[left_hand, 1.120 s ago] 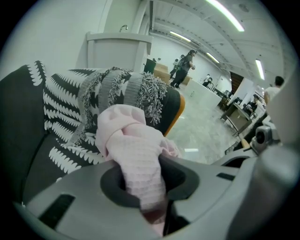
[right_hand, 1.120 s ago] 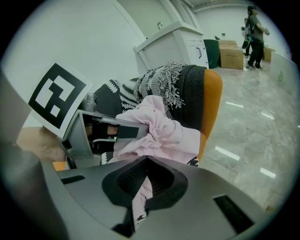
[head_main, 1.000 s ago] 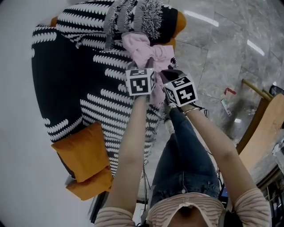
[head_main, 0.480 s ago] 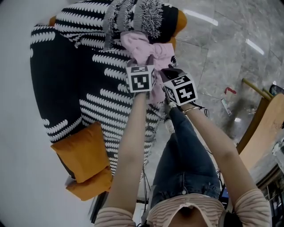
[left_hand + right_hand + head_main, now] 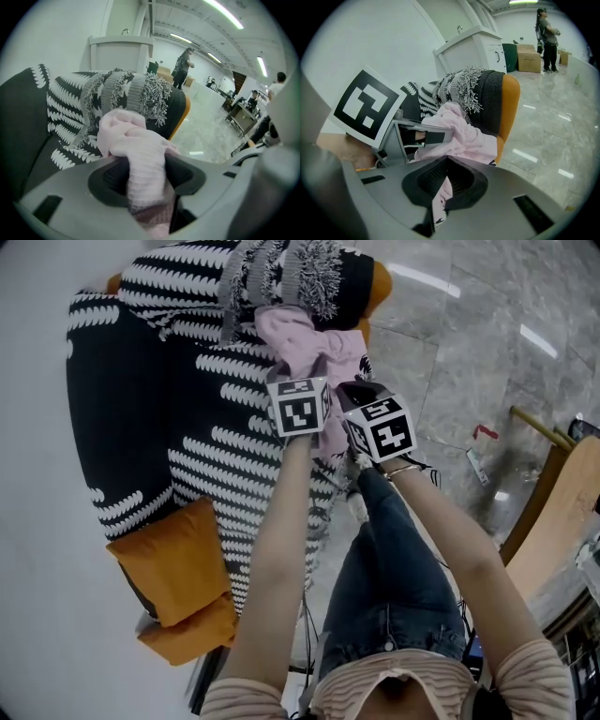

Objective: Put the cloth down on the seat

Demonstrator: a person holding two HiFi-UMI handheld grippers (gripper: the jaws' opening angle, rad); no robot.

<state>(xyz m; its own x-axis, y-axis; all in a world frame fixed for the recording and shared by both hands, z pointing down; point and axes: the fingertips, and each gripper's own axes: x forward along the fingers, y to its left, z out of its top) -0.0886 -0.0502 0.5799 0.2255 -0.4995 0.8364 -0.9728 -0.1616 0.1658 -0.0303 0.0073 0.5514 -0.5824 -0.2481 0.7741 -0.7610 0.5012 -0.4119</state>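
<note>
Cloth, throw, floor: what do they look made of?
Cloth: soft pink knit, matte; ribbed weave shows, drapes limply.
Throw: woven or knitted yarn, black-and-white, fringed edge.
Floor: polished grey stone or stone-look tile; veining, joints, glossy light reflections.

Cloth (image 5: 140,154): between the opening jaws of the left gripper (image 5: 146,178) and nipped between the jaws of the right gripper (image 5: 444,182) just beside it, bunched ahead of both against the seat (image 5: 141,399). Fringed throw (image 5: 136,93): beyond the cloth, draped over the seat. Floor (image 5: 553,136): right of the jaws.
</note>
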